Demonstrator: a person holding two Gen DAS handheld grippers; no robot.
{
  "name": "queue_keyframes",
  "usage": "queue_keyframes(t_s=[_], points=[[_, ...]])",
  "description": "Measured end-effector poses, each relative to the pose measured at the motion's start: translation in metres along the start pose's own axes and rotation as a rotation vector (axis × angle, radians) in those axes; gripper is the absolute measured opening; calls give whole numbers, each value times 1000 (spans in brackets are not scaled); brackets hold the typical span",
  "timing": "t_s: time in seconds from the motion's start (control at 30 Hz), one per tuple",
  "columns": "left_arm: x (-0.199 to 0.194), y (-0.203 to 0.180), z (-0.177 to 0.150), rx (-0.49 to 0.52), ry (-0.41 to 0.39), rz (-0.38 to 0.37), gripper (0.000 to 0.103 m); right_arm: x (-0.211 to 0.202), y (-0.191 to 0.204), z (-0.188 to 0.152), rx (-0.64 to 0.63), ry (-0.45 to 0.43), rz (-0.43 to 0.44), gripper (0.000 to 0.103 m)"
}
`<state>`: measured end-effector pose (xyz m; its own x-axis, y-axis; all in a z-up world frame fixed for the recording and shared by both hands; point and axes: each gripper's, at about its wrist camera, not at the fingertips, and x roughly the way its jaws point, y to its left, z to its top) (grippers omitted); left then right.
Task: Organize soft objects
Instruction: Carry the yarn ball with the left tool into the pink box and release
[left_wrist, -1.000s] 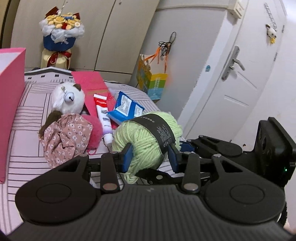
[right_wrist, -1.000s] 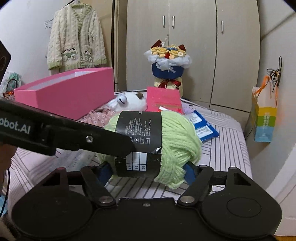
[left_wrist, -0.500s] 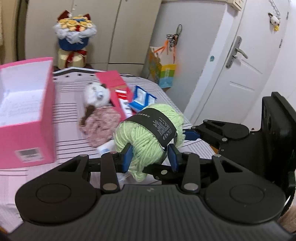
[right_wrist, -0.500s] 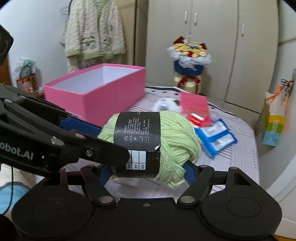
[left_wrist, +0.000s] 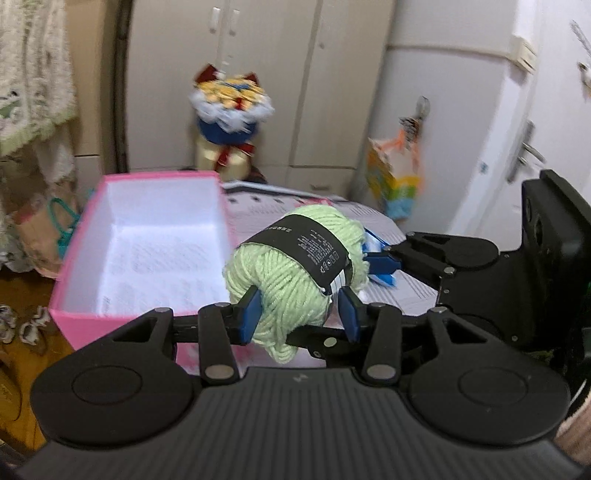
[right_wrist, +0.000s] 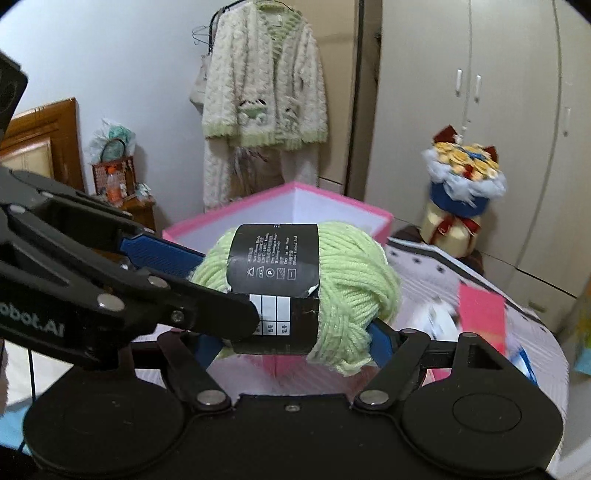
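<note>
A light green yarn ball (left_wrist: 295, 273) with a black paper band is held in the air by both grippers at once. My left gripper (left_wrist: 301, 314) is shut on its near end. My right gripper (right_wrist: 295, 332) is shut on it from the other side, and the ball (right_wrist: 306, 284) fills the middle of the right wrist view. The open pink box (left_wrist: 147, 254) with a white inside lies just left of and below the ball; its far rim (right_wrist: 295, 188) rises behind the ball in the right wrist view.
A striped cloth (left_wrist: 406, 291) covers the table. A blue packet (left_wrist: 380, 243) and a red card (right_wrist: 484, 317) lie on it to the right. A flower bouquet (left_wrist: 229, 122) stands behind the box. A cardigan (right_wrist: 266, 81) hangs on the wall.
Both grippers have carried the yarn ball up and to the left, from over the plush toys to beside the open pink box. The views have swung left.
</note>
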<state>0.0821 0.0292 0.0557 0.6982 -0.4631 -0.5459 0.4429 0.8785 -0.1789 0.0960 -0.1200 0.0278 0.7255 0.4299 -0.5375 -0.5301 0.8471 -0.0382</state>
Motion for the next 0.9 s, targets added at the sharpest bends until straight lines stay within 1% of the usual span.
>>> queue_keyframes(t_s=[0.13,0.17,0.3,0.4,0.5,0.6,0.73,0.83,0.9], points=[[22,34,31,-53,2,49,43,38,-10,34,1,21,30,83],[28,43,39,-68,8,55,43,50,-15,43,5,38,46,84],[66,82,62,-148,48,75,43,97,-34,62,7,104,107,84],[97,111,71,-210,87,83,43,139,-50,74,8,158,142,84],[123,134,77,-260,113,100,43,170,-57,82,-15,212,163,84],[145,151,80,-294,140,114,43,196,-60,90,-50,266,164,84],[164,165,79,-332,183,129,43,220,-50,95,-177,325,150,84],[176,173,76,-353,211,147,43,230,-40,97,-265,354,151,84],[183,178,74,-372,231,143,42,236,-33,99,-338,367,145,84]])
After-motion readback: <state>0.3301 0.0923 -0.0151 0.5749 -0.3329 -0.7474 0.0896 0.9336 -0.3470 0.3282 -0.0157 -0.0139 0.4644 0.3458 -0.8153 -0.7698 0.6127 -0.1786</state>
